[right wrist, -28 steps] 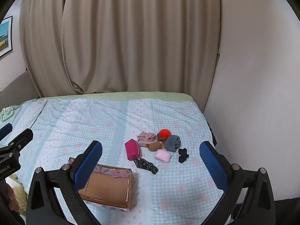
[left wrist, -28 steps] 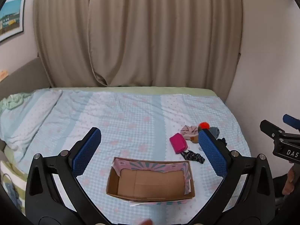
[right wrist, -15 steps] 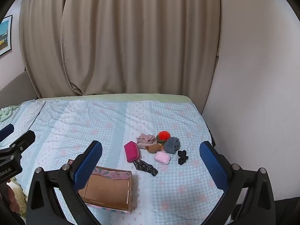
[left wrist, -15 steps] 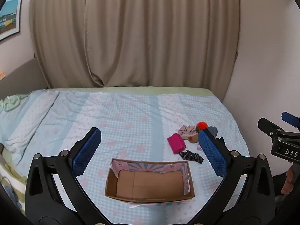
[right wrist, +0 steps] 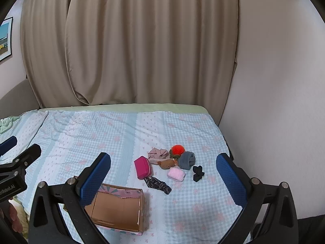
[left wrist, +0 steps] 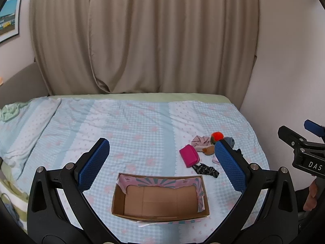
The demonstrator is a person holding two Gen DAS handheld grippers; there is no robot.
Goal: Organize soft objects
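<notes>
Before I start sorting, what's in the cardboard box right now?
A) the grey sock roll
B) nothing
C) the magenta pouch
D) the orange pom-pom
B: the cardboard box shows only its bare brown floor; the soft items still lie on the bedspread beside it.

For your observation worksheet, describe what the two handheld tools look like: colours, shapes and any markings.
Both match. The left tool and the right tool have black, angular frames with triangular cut-outs and silver bolt heads. Each carries two long blue pads with a fine grid texture. White lettering marks the bodies: "DAS" on the right one, "nRobot.AI" on the left. No cables or sleeves show; bare fingers grip the right tool's handle.
</notes>
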